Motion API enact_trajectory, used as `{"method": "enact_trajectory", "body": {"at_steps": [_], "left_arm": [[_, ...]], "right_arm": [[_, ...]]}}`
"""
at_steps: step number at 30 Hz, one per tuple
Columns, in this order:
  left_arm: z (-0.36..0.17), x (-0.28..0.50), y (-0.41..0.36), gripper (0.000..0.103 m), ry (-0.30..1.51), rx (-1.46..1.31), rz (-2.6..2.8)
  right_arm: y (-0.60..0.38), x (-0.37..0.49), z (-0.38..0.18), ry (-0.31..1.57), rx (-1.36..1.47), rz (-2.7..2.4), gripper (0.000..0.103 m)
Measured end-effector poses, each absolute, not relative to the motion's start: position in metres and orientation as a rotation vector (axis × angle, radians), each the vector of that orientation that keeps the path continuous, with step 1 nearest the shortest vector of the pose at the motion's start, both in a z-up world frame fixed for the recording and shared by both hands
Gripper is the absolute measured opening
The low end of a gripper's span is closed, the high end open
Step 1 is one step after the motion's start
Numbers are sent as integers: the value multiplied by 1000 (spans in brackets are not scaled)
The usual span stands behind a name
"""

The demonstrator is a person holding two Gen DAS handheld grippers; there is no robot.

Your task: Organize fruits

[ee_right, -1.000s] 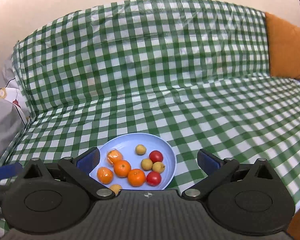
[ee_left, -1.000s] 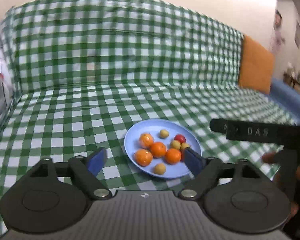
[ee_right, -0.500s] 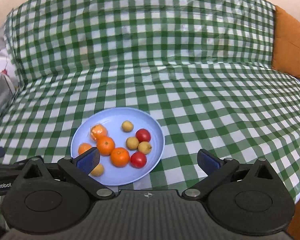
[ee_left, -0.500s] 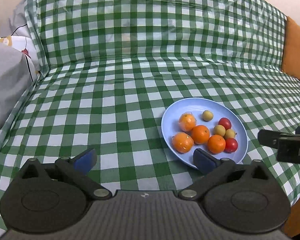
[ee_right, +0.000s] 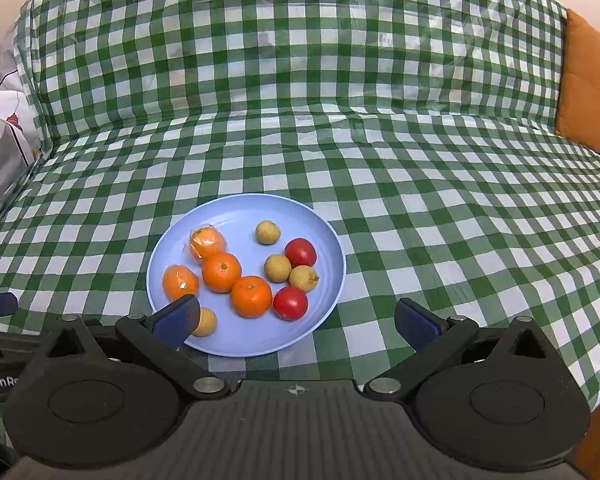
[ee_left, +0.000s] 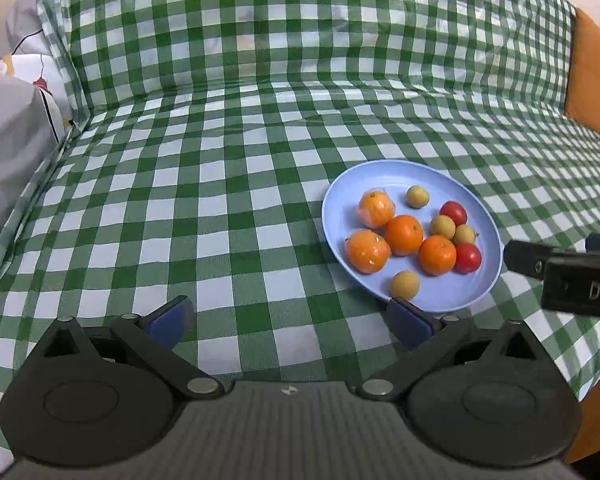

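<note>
A light blue plate (ee_left: 476, 292) (ee_right: 236, 216) lies on a green checked cloth and holds several oranges (ee_left: 404, 234) (ee_right: 221, 271), two red tomatoes (ee_left: 468, 257) (ee_right: 290, 303) and several small yellow-brown fruits (ee_left: 404, 284) (ee_right: 267, 232). My left gripper (ee_left: 288, 322) is open and empty, low over the cloth to the left of the plate. My right gripper (ee_right: 296, 322) is open and empty at the plate's near edge; its left finger covers part of one small fruit. The right gripper's body shows at the right of the left wrist view (ee_left: 568, 276).
The checked cloth (ee_left: 220, 184) covers a sofa seat and backrest. An orange cushion (ee_left: 596, 76) (ee_right: 588, 88) stands at the far right. A grey and white pillow (ee_left: 12, 120) lies at the far left. The seat's front edge runs at the lower right.
Both grippers have tilted down and drawn back a little. The plate now sits further right in the left wrist view and more central in the right wrist view. Both stay open.
</note>
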State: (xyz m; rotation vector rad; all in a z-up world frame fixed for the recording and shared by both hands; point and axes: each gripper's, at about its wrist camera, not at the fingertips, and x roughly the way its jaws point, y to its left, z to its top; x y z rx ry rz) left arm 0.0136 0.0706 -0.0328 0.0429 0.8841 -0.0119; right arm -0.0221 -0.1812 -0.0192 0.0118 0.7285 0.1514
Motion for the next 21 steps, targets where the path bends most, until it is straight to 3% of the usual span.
{"method": "enact_trajectory", "body": {"at_steps": [21], "left_arm": [[-33, 13, 64, 103, 875, 32, -24]], "right_arm": [[-165, -17, -23, 718, -30, 234, 102]]}}
